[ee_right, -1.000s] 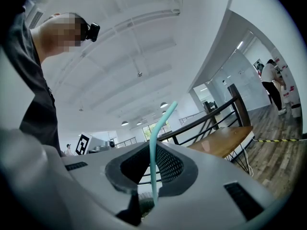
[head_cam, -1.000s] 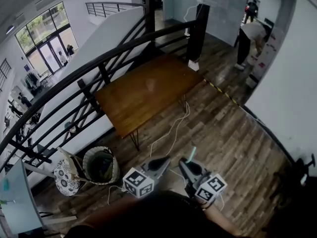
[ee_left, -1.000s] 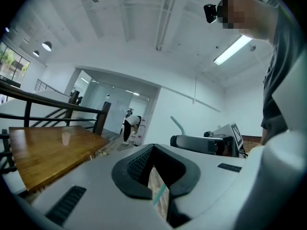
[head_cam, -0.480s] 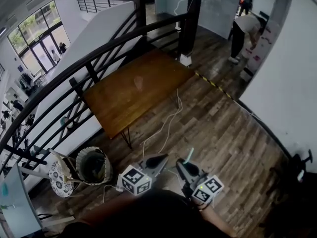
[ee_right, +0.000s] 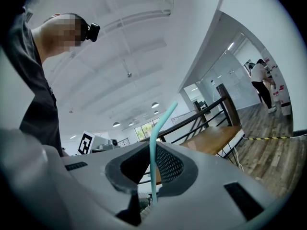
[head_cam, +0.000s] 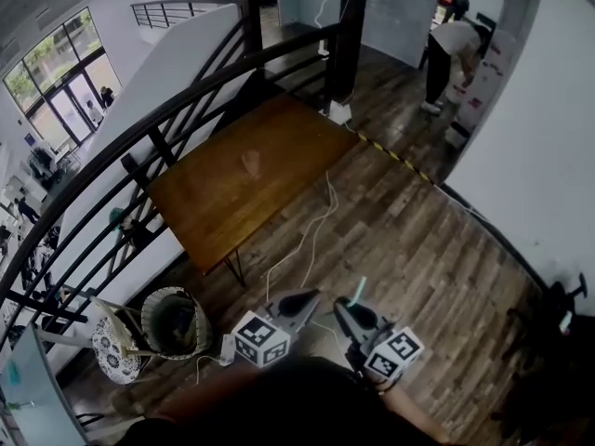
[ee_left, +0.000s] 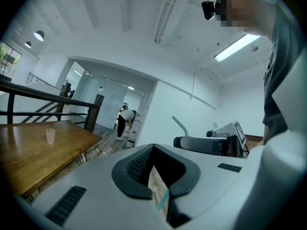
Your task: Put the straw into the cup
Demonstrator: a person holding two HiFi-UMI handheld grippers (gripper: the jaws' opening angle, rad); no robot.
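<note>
A plank floor [head_cam: 418, 249] on an upper level, edged by a dark curved railing [head_cam: 186, 100], fills most of the head view, and you stand on it well back from the work. The wooden surface [head_cam: 223, 207] sits ahead against the railing, bare apart from one thing.

Low in the frame, your two grippers are held out side by side, both pointing roughly level toward the surface. The left gripper [head_cam: 302, 300] has its fingers [ee_left: 136, 164] drawn together at the tips, and nothing is gripped between them. The right gripper [head_cam: 346, 307] has its fingers [ee_right: 168, 164] pinched narrowly onto the straw [head_cam: 359, 289], which stands upright between the pads with its bent top leaning to one side.

The cup [head_cam: 251, 161], small, pale and translucent, stands upright near the middle of the surface, well apart from both grippers. It also shows in the left gripper view, alone on the wood.

By these pictures the task is at its early carrying stage: the straw is in hand, and that part looks done. What is left is most of the job. You have to close the gap to the surface, bring the straw's lower end over the cup's mouth, lower it in and release. The free left gripper could steady the cup, which looks light enough to tip.
</note>
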